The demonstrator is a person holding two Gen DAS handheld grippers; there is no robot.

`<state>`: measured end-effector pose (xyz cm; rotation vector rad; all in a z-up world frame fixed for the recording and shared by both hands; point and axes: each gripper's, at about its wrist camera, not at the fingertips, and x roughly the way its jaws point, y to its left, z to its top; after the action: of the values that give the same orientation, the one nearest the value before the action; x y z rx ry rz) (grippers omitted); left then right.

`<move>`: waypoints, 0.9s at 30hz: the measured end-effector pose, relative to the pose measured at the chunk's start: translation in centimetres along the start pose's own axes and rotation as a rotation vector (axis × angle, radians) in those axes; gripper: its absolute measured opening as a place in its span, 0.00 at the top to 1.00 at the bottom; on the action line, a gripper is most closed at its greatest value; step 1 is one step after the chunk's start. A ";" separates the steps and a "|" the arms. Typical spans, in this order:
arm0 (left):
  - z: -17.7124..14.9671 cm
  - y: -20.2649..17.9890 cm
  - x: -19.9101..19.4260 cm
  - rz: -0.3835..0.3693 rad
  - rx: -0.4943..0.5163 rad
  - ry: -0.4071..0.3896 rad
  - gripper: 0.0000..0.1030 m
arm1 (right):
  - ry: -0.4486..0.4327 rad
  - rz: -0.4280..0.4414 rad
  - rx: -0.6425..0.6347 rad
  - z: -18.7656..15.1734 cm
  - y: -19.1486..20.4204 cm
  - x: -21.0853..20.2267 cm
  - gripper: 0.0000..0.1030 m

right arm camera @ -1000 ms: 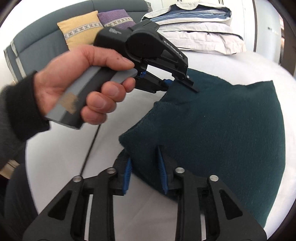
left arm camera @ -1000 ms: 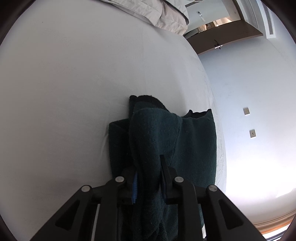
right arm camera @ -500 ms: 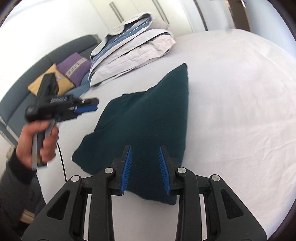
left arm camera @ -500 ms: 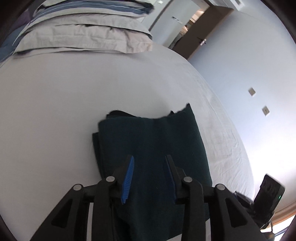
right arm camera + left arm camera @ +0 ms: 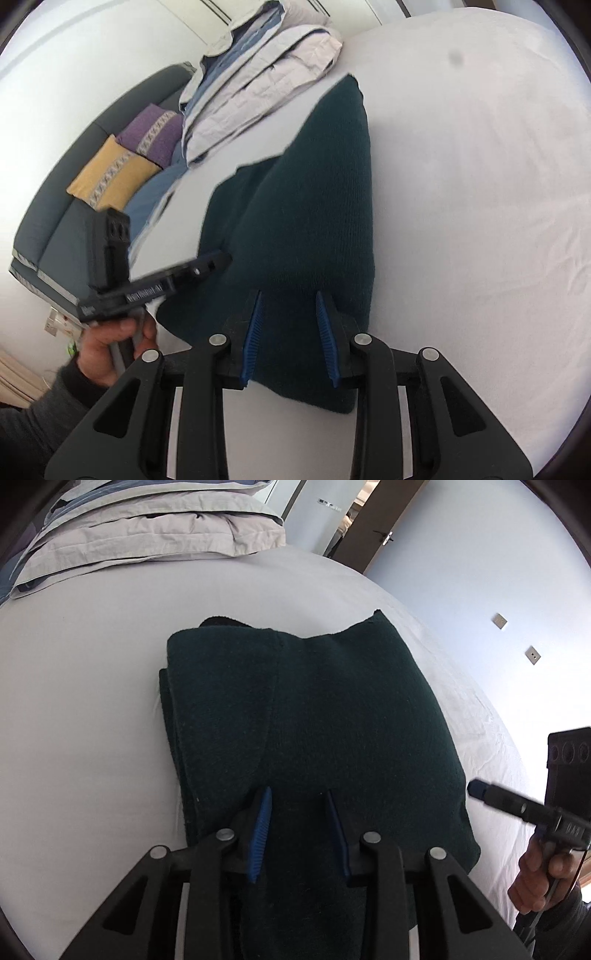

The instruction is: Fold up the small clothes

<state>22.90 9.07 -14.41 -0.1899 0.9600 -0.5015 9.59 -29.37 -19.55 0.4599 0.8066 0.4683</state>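
Note:
A dark green knit garment (image 5: 314,716) lies folded in layers on the white bed sheet (image 5: 81,709). It also shows in the right wrist view (image 5: 314,206). My left gripper (image 5: 297,797) is open and empty, its blue-padded fingers hovering over the garment's near end. My right gripper (image 5: 288,299) is open and empty above the garment's near corner. In the left wrist view the right gripper (image 5: 517,805) shows at the right edge, held in a hand. In the right wrist view the left gripper (image 5: 207,266) shows at the left, beside the garment's edge.
A stack of grey and blue folded bedding (image 5: 147,535) lies at the far end of the bed, also in the right wrist view (image 5: 258,74). A grey sofa with yellow (image 5: 110,173) and purple (image 5: 155,133) cushions stands left. A wall and door (image 5: 388,524) are beyond.
One second ago both grippers were shut on the garment, holding it up. They have let go, the garment lies flat and folded, and both grippers are open above its near end.

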 end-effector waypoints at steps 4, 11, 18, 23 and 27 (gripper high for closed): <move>0.3 -0.3 0.5 0.001 0.002 -0.011 0.67 | -0.038 -0.008 -0.023 4.7 1.3 0.9 0.72; -0.2 -0.1 0.0 -0.026 -0.008 -0.020 0.70 | 0.077 -0.260 -0.102 11.2 1.4 9.0 0.72; 0.0 0.3 0.3 -0.047 -0.024 -0.029 0.74 | 0.054 -0.283 -0.112 11.2 -1.5 11.1 0.73; -0.1 0.6 0.3 -0.060 -0.038 -0.037 0.75 | -0.044 -0.280 -0.118 10.5 1.5 7.4 0.72; -0.3 0.5 0.3 -0.056 -0.037 -0.045 0.75 | -0.055 -0.292 -0.226 6.9 4.5 5.7 0.66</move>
<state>22.97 9.38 -15.04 -0.2609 0.9221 -0.5287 17.34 -23.98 -16.12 0.1404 0.7434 0.2694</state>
